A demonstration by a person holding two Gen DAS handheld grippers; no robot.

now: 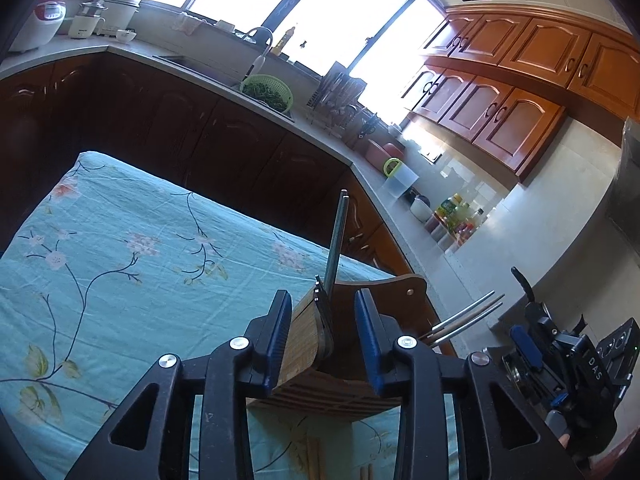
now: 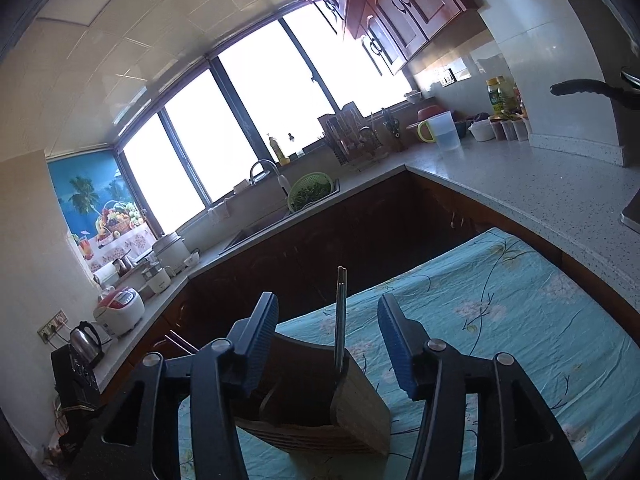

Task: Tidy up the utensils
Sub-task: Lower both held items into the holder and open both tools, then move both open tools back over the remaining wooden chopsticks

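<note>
We note the wooden utensil holder (image 1: 316, 364) standing on the floral tablecloth (image 1: 120, 248), metal chopsticks (image 1: 335, 240) upright inside. Left gripper (image 1: 323, 332) and right gripper (image 2: 328, 344) both spread, gripping nothing. Only the left view shows more chopsticks (image 1: 464, 322) right of the holder.

floral teal tablecloth (image 1: 120, 240) on table; green colander (image 1: 267, 92) of greens at sink, faucet (image 1: 260, 40) behind; dish rack (image 1: 340, 96) by window; rice cooker (image 2: 119, 310) and kettle (image 2: 86, 340) on counter; clear jug (image 2: 442, 128) near oil bottle (image 2: 499, 96); wooden wall cabinets (image 1: 520, 80)
</note>
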